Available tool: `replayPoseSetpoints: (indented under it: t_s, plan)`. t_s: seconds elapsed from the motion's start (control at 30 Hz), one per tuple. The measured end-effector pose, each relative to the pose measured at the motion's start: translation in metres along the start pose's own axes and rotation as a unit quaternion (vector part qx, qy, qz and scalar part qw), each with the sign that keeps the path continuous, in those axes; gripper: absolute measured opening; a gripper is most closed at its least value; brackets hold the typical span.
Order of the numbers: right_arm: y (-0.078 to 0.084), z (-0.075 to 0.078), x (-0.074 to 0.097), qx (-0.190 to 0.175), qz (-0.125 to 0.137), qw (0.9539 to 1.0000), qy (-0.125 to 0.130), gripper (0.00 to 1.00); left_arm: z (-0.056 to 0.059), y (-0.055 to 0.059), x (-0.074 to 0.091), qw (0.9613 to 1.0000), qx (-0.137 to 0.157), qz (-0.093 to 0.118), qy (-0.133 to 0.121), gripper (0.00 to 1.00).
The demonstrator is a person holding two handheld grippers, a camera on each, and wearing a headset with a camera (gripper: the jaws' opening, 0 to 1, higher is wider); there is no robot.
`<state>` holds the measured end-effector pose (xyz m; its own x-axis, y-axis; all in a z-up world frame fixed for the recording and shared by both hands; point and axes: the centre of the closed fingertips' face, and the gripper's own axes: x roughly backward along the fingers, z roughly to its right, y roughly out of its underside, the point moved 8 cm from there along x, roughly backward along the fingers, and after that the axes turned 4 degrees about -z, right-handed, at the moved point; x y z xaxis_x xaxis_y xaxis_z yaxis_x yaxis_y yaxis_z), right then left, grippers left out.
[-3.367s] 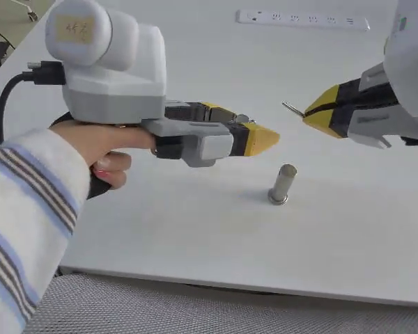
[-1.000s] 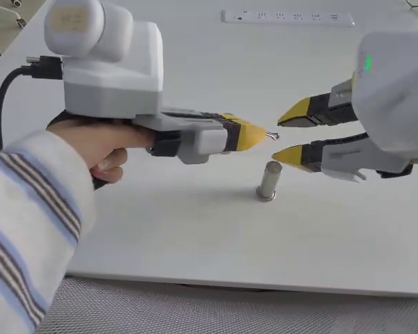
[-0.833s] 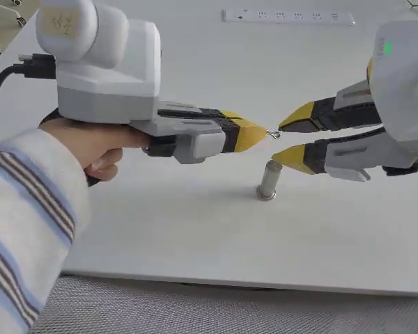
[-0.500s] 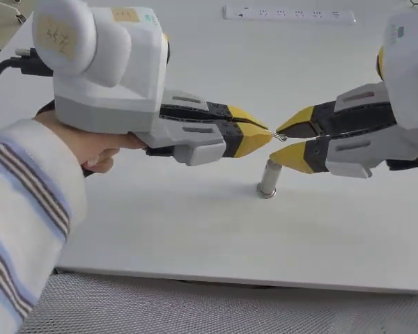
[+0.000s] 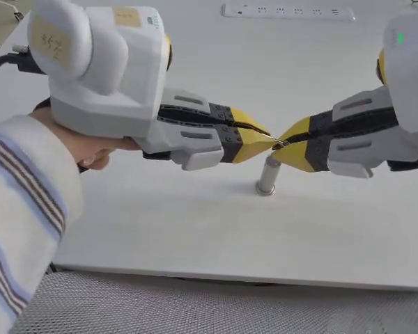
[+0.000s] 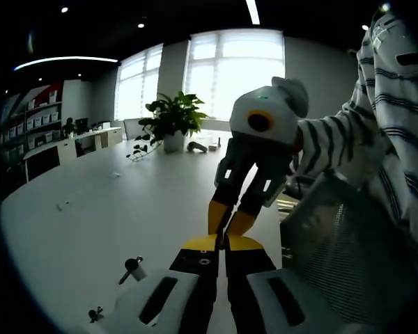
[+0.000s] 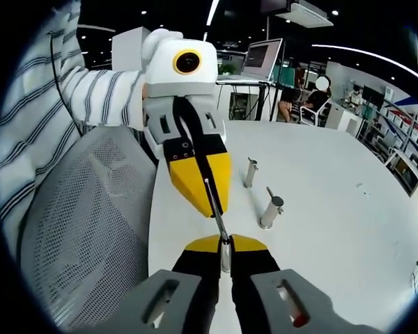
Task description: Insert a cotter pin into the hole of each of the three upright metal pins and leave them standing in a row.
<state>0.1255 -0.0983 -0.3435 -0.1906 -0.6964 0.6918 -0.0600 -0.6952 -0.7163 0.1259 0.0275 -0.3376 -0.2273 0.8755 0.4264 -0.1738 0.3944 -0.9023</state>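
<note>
My left gripper (image 5: 267,141) and right gripper (image 5: 284,145) meet tip to tip above the white table (image 5: 195,223). A thin cotter pin (image 5: 276,142) bridges the two tips, and both pairs of jaws are shut on it. Just under the tips an upright metal pin (image 5: 267,177) stands on the table. In the right gripper view the cotter pin (image 7: 216,209) runs from my right gripper (image 7: 225,243) up into the left gripper (image 7: 212,211). Two more upright metal pins (image 7: 251,172) (image 7: 271,210) stand behind, each with a wire sticking out near the top.
A white power strip (image 5: 285,12) lies at the table's far edge. The table's near edge runs above a grey mesh chair (image 5: 195,306). A potted plant (image 6: 171,122) stands far off on the table. A person (image 7: 313,97) sits in the background.
The right gripper came in from the right with jaws open and has shut on the free end of the cotter pin held by the left gripper. Both tips dropped a little toward the metal pin.
</note>
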Motion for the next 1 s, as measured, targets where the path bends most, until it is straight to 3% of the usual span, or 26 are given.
replayPoseSetpoints:
  t_s: [0.17,0.5,0.6,0.63,0.87,1.0]
  plan:
    - [0.002,0.000,0.002,0.017,-0.009,0.9998,-0.005,0.00,0.000,0.004,-0.003,0.9998,-0.014,-0.015,0.005,0.00]
    - [0.006,-0.003,0.008,0.029,-0.014,0.9989,-0.034,0.00,0.019,0.001,-0.012,0.9975,-0.047,-0.044,0.030,0.00]
    - [0.009,-0.001,0.009,0.020,-0.011,0.9990,-0.040,0.00,0.022,0.001,-0.013,0.9975,-0.044,-0.042,0.035,0.00]
    - [0.010,-0.002,0.009,0.017,-0.011,0.9990,-0.041,0.00,0.024,0.000,-0.013,0.9980,-0.030,-0.040,0.038,0.00]
    - [0.011,-0.003,0.008,0.008,-0.010,0.9991,-0.040,0.00,0.024,-0.001,-0.015,0.9979,-0.036,-0.037,0.039,0.00]
    - [0.016,-0.001,0.008,0.002,-0.015,0.9994,-0.031,0.00,0.021,0.004,-0.016,0.9974,-0.036,-0.048,0.039,0.10]
